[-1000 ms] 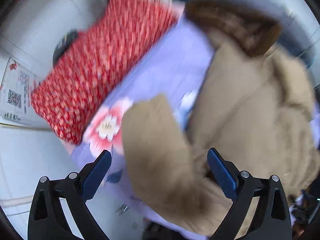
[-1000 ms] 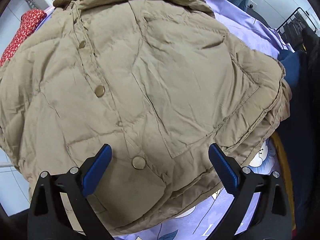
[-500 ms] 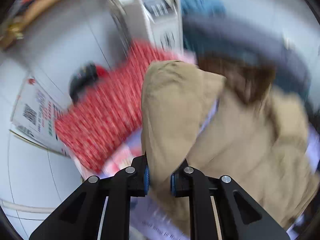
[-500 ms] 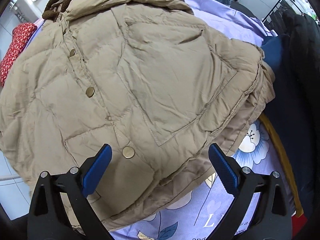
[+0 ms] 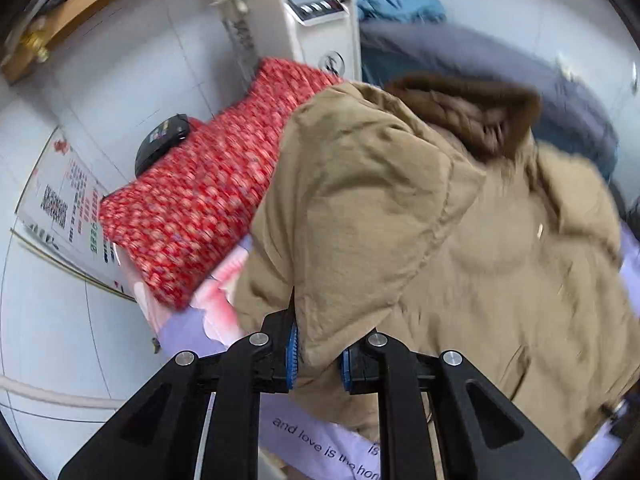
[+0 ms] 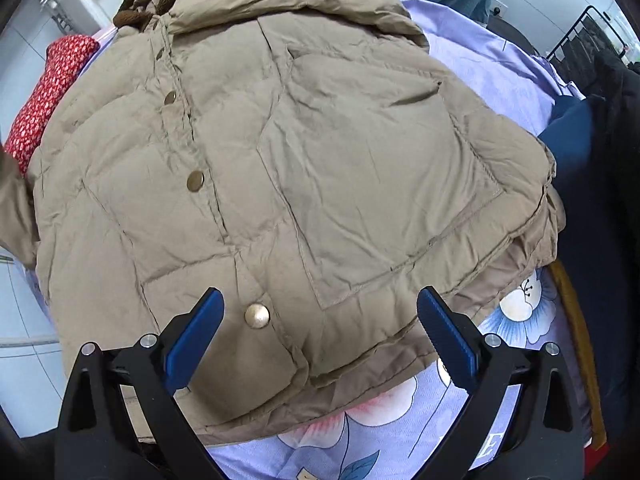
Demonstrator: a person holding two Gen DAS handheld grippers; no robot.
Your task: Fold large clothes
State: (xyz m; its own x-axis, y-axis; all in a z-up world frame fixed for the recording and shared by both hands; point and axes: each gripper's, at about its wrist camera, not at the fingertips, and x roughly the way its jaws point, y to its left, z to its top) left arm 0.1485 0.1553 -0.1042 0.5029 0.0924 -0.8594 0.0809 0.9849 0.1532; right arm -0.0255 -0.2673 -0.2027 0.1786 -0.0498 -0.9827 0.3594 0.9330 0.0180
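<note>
Left hand-held gripper clamped on jacket sleeve; right hand-held gripper wide above jacket front.

Tan padded jacket [image 6: 304,168] lies front-up on a lilac flower-print sheet [image 6: 400,432], snap buttons [image 6: 257,315] running down the placket, brown fleece collar [image 5: 472,116] at the far end. Left hand-held gripper [image 5: 318,354]: blue pads pinch the cuff end of the sleeve [image 5: 360,208], which stands raised and bent over toward the jacket body; left wrist view is motion-blurred. Right hand-held gripper [image 6: 320,328]: jaws spread wide over the near hem, pads either side of the lowest snap, not pressing the fabric. Red patterned cushion [image 5: 208,184] lies left of the jacket, touching its shoulder. White machine with a panel [image 5: 312,12] stands at the far left. Dark blue garment [image 6: 576,160] lies right of the jacket.
</note>
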